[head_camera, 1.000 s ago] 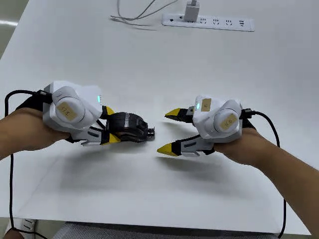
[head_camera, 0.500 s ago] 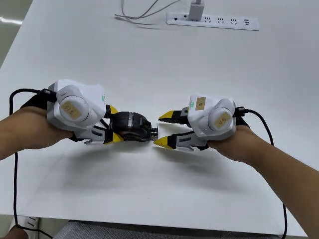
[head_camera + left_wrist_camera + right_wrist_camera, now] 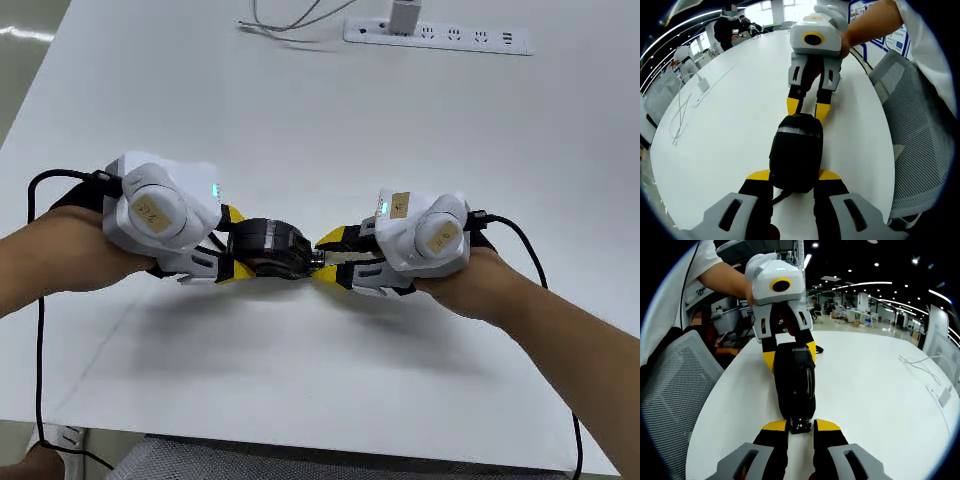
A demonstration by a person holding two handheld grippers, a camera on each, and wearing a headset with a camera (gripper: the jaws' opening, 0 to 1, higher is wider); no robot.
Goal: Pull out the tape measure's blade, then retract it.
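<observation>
White surface (image 3: 300, 130) is stretching away in the head view, with a power strip (image 3: 440, 35) lying well beyond the tape measure (image 3: 268, 248). To the left of the tape measure, the left hand-held gripper (image 3: 236, 244) is clenching its black case from both flanks. To its right, the right hand-held gripper (image 3: 324, 257) is sitting tip-first at the case mouth.

In the left gripper view, the two yellow-tipped jaws are pressing against opposite sides of the tape measure (image 3: 796, 152), which is lying on the surface. The right hand-held gripper (image 3: 808, 109) is meeting its far end.

In the right gripper view, the jaws are pinching the small metal hook tab (image 3: 801, 426) sticking out of the tape measure (image 3: 795, 380). No blade is showing drawn out yet.

The case is looking rigid, compact and probably fairly dense, so the flank grip should be holding it well. The hook tab is likely thin, hard and slippery, and the blade behind it is probably springy and pulling back toward the case. A firm pinch right on the tab and a straight pull away from the case are seeming safest.
</observation>
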